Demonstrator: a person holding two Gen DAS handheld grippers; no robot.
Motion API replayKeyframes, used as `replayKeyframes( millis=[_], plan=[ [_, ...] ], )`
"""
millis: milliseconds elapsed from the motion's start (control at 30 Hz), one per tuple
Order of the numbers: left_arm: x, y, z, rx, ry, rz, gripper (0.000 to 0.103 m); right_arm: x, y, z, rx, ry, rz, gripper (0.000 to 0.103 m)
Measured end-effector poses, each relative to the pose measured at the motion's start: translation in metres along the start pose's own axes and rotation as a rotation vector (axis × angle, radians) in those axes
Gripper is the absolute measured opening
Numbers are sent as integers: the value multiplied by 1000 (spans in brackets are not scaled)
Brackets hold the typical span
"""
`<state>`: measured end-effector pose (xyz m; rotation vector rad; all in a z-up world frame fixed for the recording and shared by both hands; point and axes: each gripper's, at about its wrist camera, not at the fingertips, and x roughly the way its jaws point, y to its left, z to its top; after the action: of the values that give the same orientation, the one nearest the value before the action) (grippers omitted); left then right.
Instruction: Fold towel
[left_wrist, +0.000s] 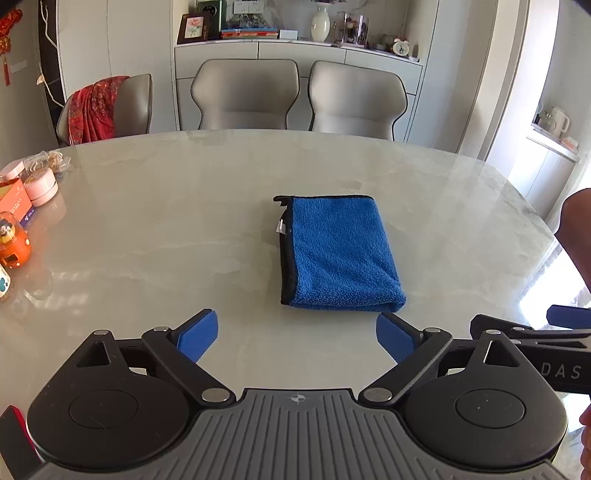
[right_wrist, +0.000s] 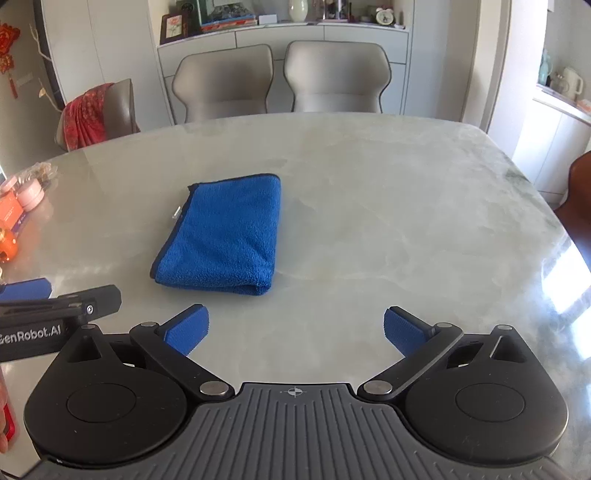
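Observation:
A blue towel (left_wrist: 338, 254) with a black edge lies folded into a small rectangle on the marble table (left_wrist: 166, 221). It also shows in the right wrist view (right_wrist: 225, 236), left of centre. My left gripper (left_wrist: 295, 338) is open and empty, held just short of the towel's near edge. My right gripper (right_wrist: 295, 330) is open and empty, to the right of the towel and nearer than it. Each gripper shows at the edge of the other's view: the right one (left_wrist: 535, 332), the left one (right_wrist: 55, 306).
Small jars, boxes and an orange toy (left_wrist: 14, 240) stand at the table's left edge. Two grey chairs (left_wrist: 245, 96) stand behind the table, a third with a red cloth (left_wrist: 92, 109) at the left. A cabinet stands behind.

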<state>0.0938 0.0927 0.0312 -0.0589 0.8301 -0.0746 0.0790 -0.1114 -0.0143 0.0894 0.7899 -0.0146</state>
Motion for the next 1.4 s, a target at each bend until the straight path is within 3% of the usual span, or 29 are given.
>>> replayKeyframes(
  millis=[367,1000,1400],
  plan=[
    [-12,5,-5,35,8,23,97,-14,22,-5,-49,4,-56,102],
    [-13,15,-13,18,64,16,97,-23,28,-13,-36,18,-74,102],
    [-18,13,-13,35,35,55,98,-22,25,-13,-25,34,-72,102]
  ],
)
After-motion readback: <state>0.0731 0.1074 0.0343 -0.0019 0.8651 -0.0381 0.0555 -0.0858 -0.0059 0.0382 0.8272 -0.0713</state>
